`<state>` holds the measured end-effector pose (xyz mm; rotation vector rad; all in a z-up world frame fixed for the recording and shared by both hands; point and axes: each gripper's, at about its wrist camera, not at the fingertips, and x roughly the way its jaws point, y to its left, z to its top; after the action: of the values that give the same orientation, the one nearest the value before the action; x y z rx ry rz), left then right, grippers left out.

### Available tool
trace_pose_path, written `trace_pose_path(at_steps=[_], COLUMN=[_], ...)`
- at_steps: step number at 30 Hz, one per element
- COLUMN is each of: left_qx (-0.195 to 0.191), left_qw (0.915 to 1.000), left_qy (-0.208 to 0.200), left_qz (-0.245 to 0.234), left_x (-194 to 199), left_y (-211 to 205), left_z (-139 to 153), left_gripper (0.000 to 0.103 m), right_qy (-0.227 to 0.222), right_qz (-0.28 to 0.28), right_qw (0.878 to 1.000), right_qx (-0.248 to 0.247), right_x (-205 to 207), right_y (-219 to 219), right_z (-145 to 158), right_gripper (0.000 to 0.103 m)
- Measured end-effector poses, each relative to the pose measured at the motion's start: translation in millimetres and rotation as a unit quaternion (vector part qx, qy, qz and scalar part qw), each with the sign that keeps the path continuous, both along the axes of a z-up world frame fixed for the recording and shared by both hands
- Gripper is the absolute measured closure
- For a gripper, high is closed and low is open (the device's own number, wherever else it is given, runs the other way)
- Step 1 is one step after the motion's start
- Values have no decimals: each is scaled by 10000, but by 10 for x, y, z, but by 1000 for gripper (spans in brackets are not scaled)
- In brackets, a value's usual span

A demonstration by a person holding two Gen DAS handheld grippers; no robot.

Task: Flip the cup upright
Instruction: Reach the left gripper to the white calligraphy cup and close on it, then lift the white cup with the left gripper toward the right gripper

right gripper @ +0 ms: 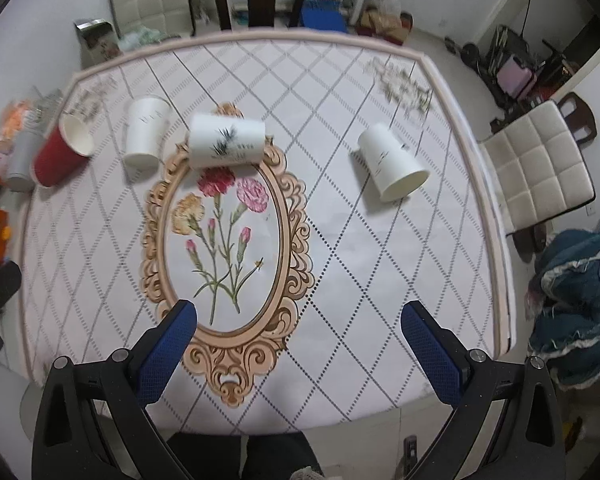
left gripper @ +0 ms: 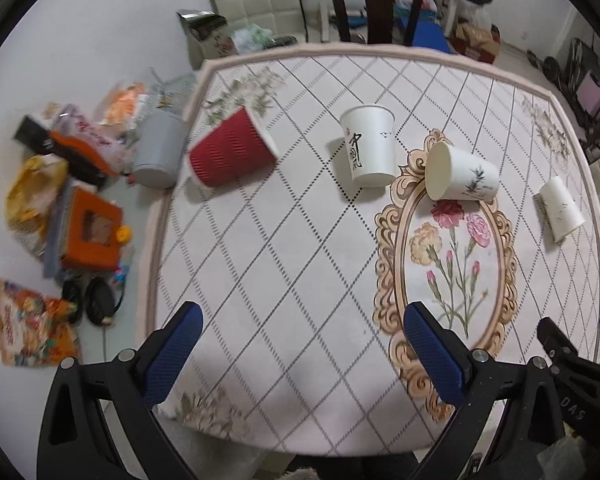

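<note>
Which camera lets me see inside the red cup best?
The right wrist view: the red cup lies on its side with its open mouth facing that camera, so the pale inside shows. The left wrist view shows the same cup mostly from its ribbed outside, slightly blurred.

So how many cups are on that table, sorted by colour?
Red cups: 1, the ribbed red cup, lying on its side.
White cups: 3, the cup with black lettering, the cup with the ink sprig lying at the top of the oval frame, and the far-right cup, also on its side.
Total: 4 cups.
</note>
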<state>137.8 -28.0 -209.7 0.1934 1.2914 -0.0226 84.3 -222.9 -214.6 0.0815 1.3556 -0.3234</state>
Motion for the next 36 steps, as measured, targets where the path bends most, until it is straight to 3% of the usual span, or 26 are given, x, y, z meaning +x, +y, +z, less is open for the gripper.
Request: trace_pose_path(at_steps=[5,12,15,19,25,26,28,36], left_qx=[-196,-495,-634,-786,-913,-896,-896,-784], left_qw=[9991,9972,9961,9941,9901,9900,9891,9918], left_qy=[334,535,587,714,1004,1022,1088,888], left_qz=[-152,-174,-201,-229,-361,-370,-430,-484], left_x=[462,1062,1292,1553,1755,1769,1793,1787], left_y=[-76,-190,-245,-346,-548,-570,-605,-546], left_z=[-302,-544,-628,-793,-1058,-1092,-1168,-1133], left_gripper=[1,5,21,20,22,25,46,48], right_qy=[358,672,770,886,1041,1059,1083,1074], right_qz=[-145,-357,-473,-606,-770,-789,-816,-901], right_qw=[9992,9970,9958,9942,9915,9912,9907,9900], right_qx=[-78,-130,-121,-111,-81,-88,-88,-134], right_x=[376,763,857,936,1026,1035,1055,1062], right_y=[-56,-184,-262,-386,-550,-569,-597,-600], right_z=[-451,-795,-898,-1014,-1169,-1187,-1214,-1178], right_gripper=[0,0,0,0,0,0,0,0])
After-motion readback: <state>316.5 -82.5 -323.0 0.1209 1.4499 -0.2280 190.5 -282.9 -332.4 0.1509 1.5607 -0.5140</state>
